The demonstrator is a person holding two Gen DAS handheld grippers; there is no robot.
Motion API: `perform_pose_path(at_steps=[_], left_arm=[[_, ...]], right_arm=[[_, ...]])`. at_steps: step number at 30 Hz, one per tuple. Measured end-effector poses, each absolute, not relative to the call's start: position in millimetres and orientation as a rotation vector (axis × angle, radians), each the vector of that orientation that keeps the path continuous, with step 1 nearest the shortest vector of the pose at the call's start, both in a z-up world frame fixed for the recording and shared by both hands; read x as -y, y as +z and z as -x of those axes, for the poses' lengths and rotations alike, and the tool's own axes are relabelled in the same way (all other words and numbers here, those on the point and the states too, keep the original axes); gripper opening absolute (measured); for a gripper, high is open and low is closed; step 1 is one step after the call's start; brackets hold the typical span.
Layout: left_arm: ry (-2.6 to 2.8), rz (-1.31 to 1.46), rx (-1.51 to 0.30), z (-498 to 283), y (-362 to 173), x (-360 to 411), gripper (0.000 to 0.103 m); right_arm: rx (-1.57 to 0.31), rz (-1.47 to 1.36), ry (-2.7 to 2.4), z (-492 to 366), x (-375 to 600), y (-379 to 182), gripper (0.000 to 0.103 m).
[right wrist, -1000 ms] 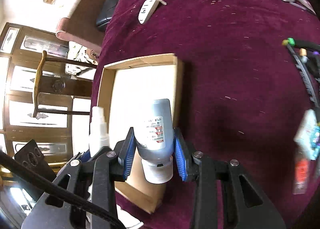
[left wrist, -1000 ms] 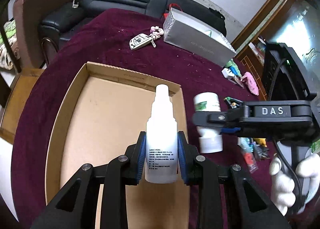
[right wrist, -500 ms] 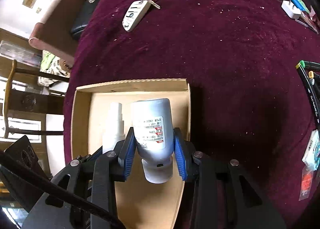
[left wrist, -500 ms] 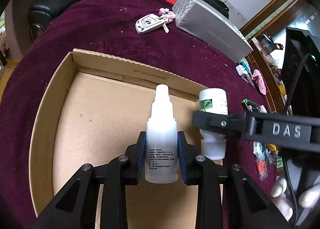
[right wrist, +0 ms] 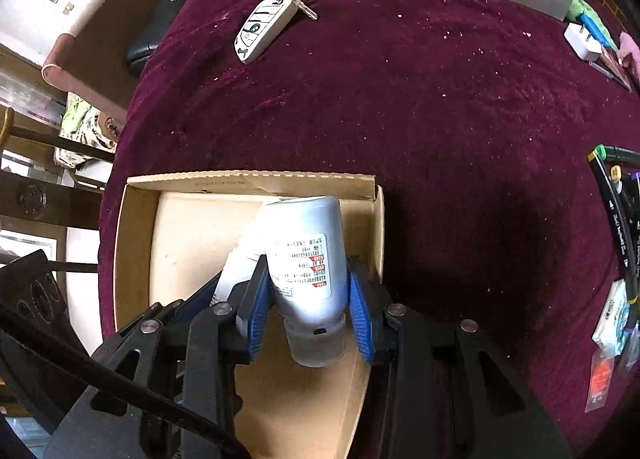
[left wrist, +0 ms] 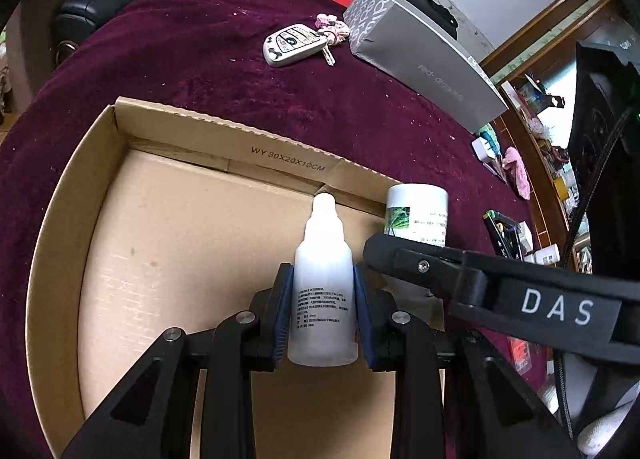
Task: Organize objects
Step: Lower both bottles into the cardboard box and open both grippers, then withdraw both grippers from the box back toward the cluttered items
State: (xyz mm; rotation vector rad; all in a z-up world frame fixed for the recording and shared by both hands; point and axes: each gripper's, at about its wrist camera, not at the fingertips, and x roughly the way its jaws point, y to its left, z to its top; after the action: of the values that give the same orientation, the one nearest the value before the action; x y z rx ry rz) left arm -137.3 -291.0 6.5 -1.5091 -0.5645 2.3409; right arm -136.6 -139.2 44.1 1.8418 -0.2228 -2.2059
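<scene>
Left claw (left wrist: 323, 317) is clenched on a white dropper bottle (left wrist: 323, 291), long axis along the fingers, tip forward, over the open box (left wrist: 168, 227). Right claw (right wrist: 308, 311) grips a grey bottle (right wrist: 306, 255) cap-down, just beside it near the box's right wall. In my judgement both loads sit directly above the floor; lowering follows.

Two bottles (left wrist: 323, 291) (right wrist: 306, 259) – one cardboard box (left wrist: 224, 143) – one car key (left wrist: 294, 45) – one grey box (left wrist: 424, 55).
</scene>
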Motion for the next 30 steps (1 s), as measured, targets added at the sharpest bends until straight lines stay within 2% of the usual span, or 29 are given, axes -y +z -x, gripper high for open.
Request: perform_pose_path(at_steps=[16,20,24,30], left_arm=[[2.389,1.506,0.674,130.1,8.2,315.9,0.027],[2.379,1.482,0.749,126.0,14.8,322.7,0.032],[2.365,1.474,0.795,118.6,26.0,327.8,0.038],[2.324,1.463,0.881,96.0,45.1,330.5,0.038]], right_arm=[[0.215,-1.901,-2.145,139.8,136.9,32.8,0.033],[0.218,-1.865,-2.169,137.6,129.9,45.8,0.033],[0.241,-1.823,-2.2,133.5,119.6,62.0,0.041],[0.362,-1.769,-2.19,118.1,82.0,86.0,0.045]])
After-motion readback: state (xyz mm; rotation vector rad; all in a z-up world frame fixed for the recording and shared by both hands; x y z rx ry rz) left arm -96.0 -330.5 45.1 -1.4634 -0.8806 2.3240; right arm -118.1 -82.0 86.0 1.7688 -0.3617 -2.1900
